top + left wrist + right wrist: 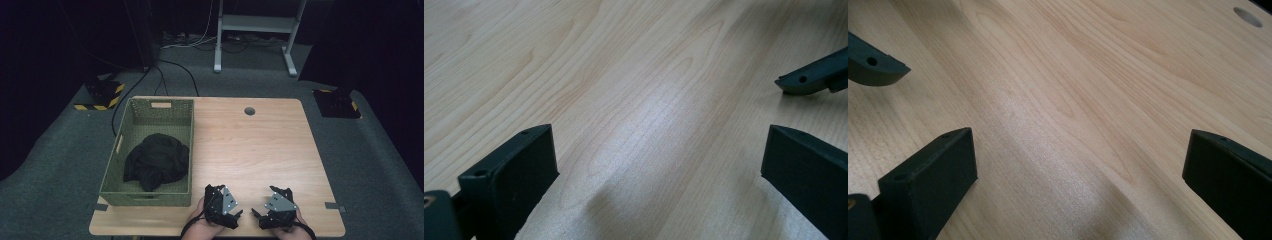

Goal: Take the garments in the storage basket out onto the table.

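I've got both grippers parked at the table's (260, 145) near edge, left gripper (221, 206) and right gripper (278, 209) side by side. Jaws spread wide on each, nothing between them. Black cloth (156, 161) sits in the green basket (131, 122) at the left edge.

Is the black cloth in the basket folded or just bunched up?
Bunched up. The black cloth lies as a crumpled heap with uneven lobes and no flat folded edges, inside the green basket, toward its near end.

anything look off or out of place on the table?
Nothing stands out. The black cloth lies bunched inside the green basket, which sits square on the table. Both claws, left and right, rest open and hold nothing.
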{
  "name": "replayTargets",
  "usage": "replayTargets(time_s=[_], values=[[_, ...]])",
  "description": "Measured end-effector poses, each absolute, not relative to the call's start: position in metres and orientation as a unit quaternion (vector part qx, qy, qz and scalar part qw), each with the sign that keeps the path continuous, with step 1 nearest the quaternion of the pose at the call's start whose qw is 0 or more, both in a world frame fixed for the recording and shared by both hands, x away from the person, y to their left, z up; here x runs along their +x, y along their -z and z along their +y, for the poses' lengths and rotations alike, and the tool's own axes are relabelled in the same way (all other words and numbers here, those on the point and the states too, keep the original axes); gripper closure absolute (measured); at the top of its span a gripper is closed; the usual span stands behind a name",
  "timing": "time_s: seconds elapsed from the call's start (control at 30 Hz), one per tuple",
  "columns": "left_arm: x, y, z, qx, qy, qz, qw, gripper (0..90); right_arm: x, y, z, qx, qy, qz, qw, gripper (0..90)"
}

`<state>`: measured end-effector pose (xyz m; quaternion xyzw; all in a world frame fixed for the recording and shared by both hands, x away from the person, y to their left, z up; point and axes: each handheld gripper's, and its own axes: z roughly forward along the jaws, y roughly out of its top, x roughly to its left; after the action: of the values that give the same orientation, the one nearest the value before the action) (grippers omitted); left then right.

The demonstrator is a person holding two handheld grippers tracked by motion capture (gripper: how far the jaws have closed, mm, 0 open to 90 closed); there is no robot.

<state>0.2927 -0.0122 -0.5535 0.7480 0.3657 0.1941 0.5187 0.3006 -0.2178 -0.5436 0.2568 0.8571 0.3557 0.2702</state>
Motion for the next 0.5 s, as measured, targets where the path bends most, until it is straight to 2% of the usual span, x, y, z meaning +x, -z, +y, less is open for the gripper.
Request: replayTargets(time_s=[0.5], values=[[0.2944,0.5533,-0.0105,0.76,-0.174,0.366,0.507,0.9,0.3009,0.5435,-0.2179,0.256,-0.356,0.858,0.268,0.8]])
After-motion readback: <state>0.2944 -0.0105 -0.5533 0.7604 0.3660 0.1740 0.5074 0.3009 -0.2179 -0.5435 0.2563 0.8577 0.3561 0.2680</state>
